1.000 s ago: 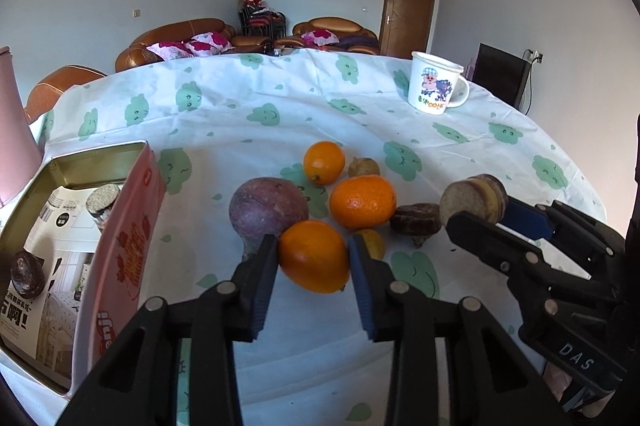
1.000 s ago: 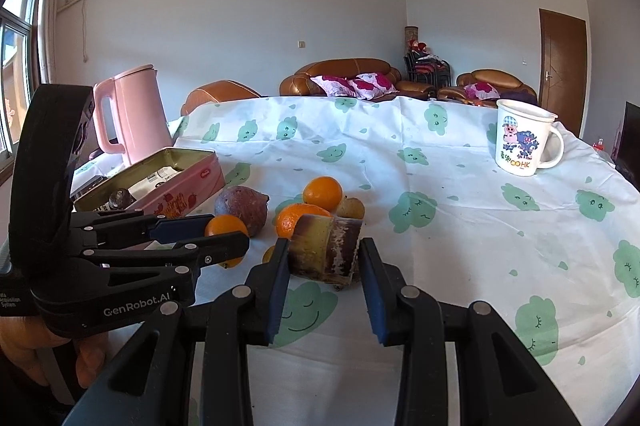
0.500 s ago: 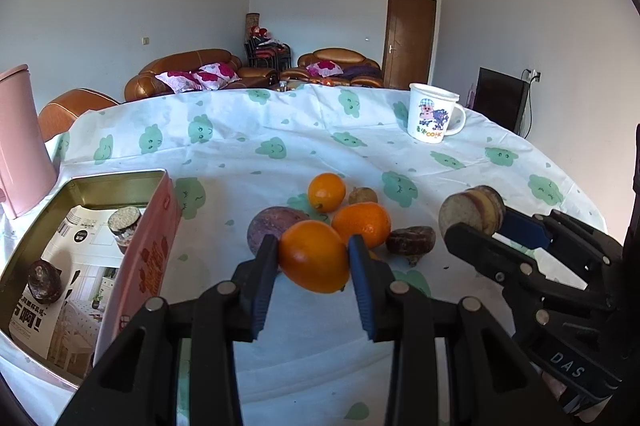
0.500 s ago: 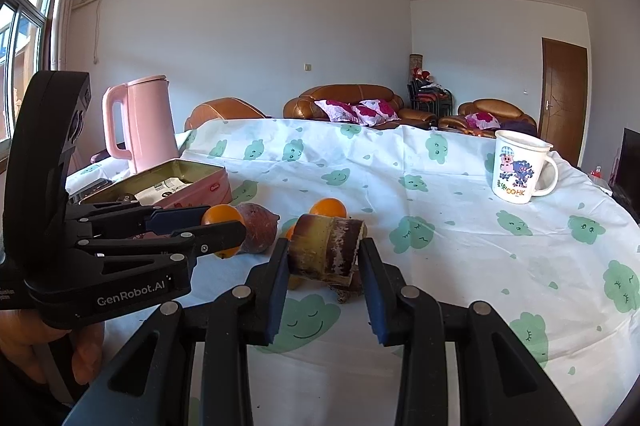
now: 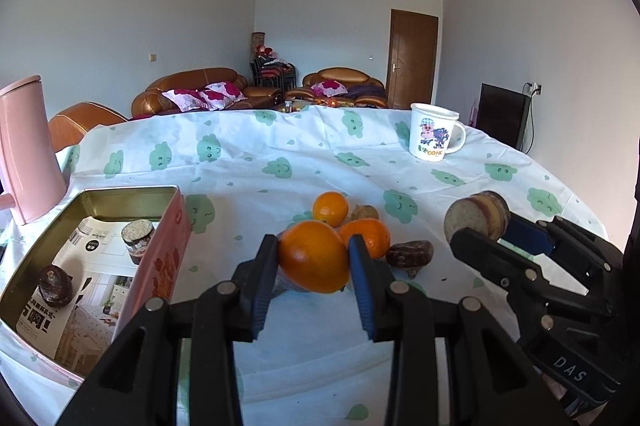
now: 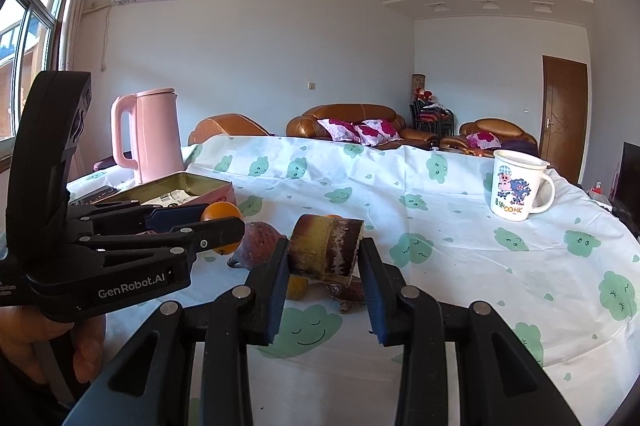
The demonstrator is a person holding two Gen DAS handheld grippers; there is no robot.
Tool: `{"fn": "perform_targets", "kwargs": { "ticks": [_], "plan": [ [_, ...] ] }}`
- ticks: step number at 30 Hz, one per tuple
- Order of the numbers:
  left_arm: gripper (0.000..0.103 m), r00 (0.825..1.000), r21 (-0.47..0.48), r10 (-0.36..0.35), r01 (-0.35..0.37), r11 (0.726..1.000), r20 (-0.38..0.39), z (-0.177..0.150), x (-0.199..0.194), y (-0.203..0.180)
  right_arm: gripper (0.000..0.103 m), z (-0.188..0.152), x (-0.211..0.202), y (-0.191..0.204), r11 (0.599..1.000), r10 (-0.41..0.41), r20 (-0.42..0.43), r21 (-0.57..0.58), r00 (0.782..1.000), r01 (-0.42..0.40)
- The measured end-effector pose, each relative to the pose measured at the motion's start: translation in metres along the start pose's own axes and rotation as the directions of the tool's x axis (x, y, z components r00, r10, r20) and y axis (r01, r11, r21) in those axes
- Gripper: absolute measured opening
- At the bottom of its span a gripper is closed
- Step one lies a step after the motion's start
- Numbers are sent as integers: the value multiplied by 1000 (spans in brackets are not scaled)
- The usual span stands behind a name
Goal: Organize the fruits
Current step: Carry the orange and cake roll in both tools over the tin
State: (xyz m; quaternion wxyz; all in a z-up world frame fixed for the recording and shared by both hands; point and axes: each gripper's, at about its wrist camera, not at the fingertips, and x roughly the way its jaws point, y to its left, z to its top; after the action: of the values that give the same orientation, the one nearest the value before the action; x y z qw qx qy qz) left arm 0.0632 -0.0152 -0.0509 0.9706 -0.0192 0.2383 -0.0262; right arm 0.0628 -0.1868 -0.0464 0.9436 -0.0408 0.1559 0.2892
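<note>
An orange (image 5: 313, 256) is clamped between the fingers of the left gripper (image 5: 313, 262), closed on its two sides and held clear above the counter (image 5: 280, 154). A cut sugarcane piece (image 6: 326, 249) is pinched in the same way by the right gripper (image 6: 325, 262), raised off the cloth; in the left wrist view this piece (image 5: 476, 215) is seen at 3 o'clock from the held orange.

On the cloth behind the held orange, a cluster of fruit is left: a small orange (image 5: 330, 209) at 12 o'clock, a second orange (image 5: 370, 236) just to its right, and a dark brown fruit (image 5: 410, 253) at 3 o'clock. An open pink tin (image 5: 160, 266) is seen at 9 o'clock, with a dark fruit (image 5: 55, 285) and a cane stub (image 5: 138, 241) inside. A cartoon mug (image 5: 434, 137) stands at 1 o'clock, well apart, and a pink kettle (image 6: 150, 134) beyond the tin.
</note>
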Motion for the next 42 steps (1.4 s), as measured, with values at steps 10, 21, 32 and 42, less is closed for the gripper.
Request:
{"fn": "perform_targets", "kwargs": {
  "ticks": [10, 21, 32, 42],
  "plan": [
    [37, 998, 15, 30, -31, 999, 54, -1, -10, -4, 36, -2, -8, 4, 1000, 3, 45, -19, 999, -2],
    [37, 996, 26, 39, -41, 999, 83, -2, -17, -8, 36, -2, -12, 5, 1000, 11, 64, -21, 998, -10],
    [37, 994, 1, 62, -63, 998, 90, 1, -29, 4, 36, 12, -3, 13, 999, 24, 25, -35, 999, -23],
    [37, 987, -45, 151, -149, 988, 60, 6, -40, 42, 36, 56, 17, 48, 987, 143, 14, -70, 990, -142]
  ]
}}
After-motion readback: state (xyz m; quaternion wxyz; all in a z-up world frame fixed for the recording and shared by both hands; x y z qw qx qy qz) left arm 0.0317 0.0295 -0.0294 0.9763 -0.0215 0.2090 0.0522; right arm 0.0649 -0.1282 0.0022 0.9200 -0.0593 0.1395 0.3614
